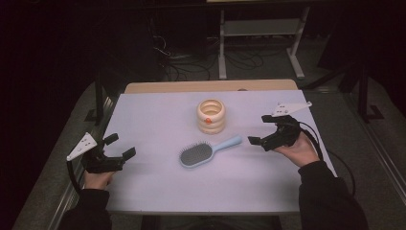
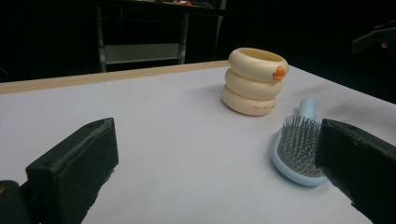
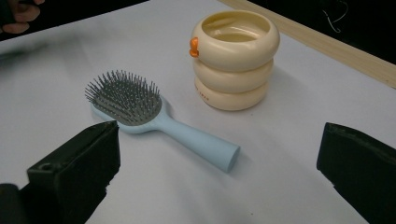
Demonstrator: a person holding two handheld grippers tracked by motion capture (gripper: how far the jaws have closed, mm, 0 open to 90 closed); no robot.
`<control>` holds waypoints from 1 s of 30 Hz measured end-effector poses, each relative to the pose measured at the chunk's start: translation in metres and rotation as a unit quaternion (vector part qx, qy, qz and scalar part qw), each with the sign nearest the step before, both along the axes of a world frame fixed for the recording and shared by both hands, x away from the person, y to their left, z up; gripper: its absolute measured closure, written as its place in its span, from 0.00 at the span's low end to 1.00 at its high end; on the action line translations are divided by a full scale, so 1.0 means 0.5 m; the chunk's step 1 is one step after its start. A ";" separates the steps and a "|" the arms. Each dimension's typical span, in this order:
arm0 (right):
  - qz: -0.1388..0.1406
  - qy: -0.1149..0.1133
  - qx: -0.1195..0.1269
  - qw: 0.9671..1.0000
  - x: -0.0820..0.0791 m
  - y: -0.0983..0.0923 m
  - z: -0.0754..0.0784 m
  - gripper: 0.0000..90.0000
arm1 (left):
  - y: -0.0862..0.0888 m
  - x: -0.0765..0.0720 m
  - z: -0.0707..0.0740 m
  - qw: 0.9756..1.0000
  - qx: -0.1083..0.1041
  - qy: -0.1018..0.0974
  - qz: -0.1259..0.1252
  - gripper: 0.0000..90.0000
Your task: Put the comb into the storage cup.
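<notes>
High view is showing a white desk (image 1: 158, 191) carrying two things between a person's hand-held grippers. Largest on it, a cream ringed cup (image 1: 211, 116) of three stacked rolls is standing upright toward the far edge, an orange knob on its rim. Just in front of the cup, apart from it, a pale blue hairbrush (image 1: 207, 152) is lying bristles up, its handle pointing toward the right gripper (image 1: 258, 139). That gripper is hovering just past the handle's end, jaws spread wide and gripping nothing. The left gripper (image 1: 119, 146) is waiting well to the other side of the brush, jaws likewise wide apart and empty. Judging by its look, the brush is light, rigid plastic, likely smooth and a little slippery; the straight handle (image 3: 201, 144) is offering the surest hold, across its narrow sides, while the bristled head (image 3: 125, 97) would flex and slide under the jaws.
</notes>
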State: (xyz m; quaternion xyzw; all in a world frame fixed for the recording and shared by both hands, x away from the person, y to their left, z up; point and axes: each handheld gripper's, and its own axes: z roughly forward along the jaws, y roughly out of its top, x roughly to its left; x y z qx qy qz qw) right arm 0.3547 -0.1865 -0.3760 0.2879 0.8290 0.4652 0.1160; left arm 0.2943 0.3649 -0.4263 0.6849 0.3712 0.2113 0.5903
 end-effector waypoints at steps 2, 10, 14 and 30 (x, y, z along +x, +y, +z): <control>0.004 0.000 -0.002 1.000 0.003 0.006 -0.003 0.00 | 0.000 0.000 0.000 1.000 0.000 0.000 0.000 0.00; 0.013 0.012 -0.014 1.000 0.011 0.029 -0.015 0.00 | 0.001 0.000 0.000 1.000 -0.003 -0.001 -0.001 0.00; 0.016 0.016 -0.017 1.000 0.014 0.035 -0.020 0.00 | 0.001 0.000 0.000 1.000 -0.004 -0.002 0.000 0.00; 0.023 0.027 -0.025 0.999 0.040 0.063 -0.034 0.00 | 0.002 0.000 0.001 1.000 -0.006 -0.003 -0.001 0.00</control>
